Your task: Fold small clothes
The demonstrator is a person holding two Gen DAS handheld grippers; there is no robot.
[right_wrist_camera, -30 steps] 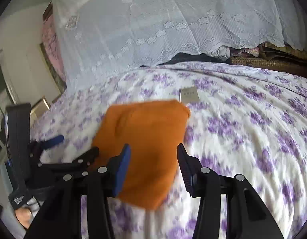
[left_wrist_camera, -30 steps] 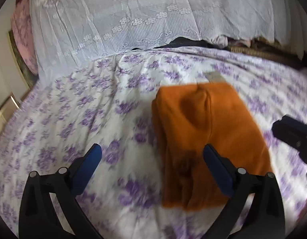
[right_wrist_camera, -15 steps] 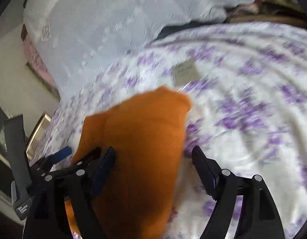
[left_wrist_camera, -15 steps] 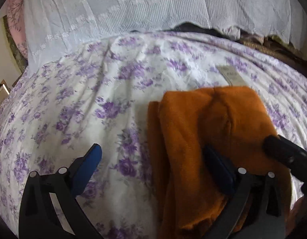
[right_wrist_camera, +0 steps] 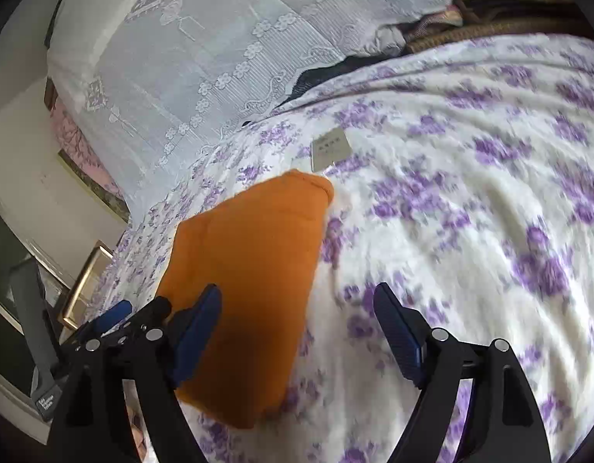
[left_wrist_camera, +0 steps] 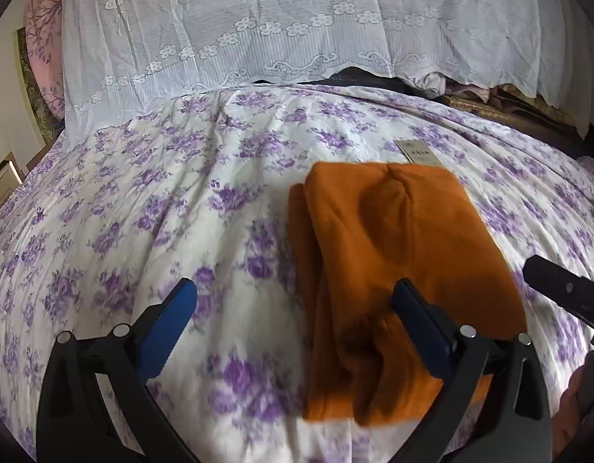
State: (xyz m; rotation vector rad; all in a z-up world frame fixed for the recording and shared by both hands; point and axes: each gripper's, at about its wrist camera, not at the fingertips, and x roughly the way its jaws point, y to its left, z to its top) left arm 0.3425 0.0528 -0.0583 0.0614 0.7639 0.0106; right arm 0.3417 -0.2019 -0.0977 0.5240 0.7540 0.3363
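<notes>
A folded orange garment [left_wrist_camera: 389, 254] lies flat on the purple-flowered bedspread [left_wrist_camera: 162, 208]; it also shows in the right wrist view [right_wrist_camera: 250, 270]. A grey paper tag [left_wrist_camera: 418, 152] sticks out at its far edge, also seen in the right wrist view [right_wrist_camera: 329, 148]. My left gripper [left_wrist_camera: 293, 316] is open and empty above the garment's near left edge, its right finger over the cloth. My right gripper [right_wrist_camera: 297, 328] is open and empty over the garment's near right edge. The right gripper's tip [left_wrist_camera: 563, 293] shows at the right of the left wrist view.
A white lace cover [left_wrist_camera: 258, 27] drapes a pile at the head of the bed. Dark and patterned clothes [right_wrist_camera: 490, 19] lie at the far right. A wall with a gilt frame [right_wrist_camera: 88, 281] stands left of the bed.
Both grippers have drawn back from the garment and lifted; half a second ago they were down close on the cloth. The garment lies as folded.
</notes>
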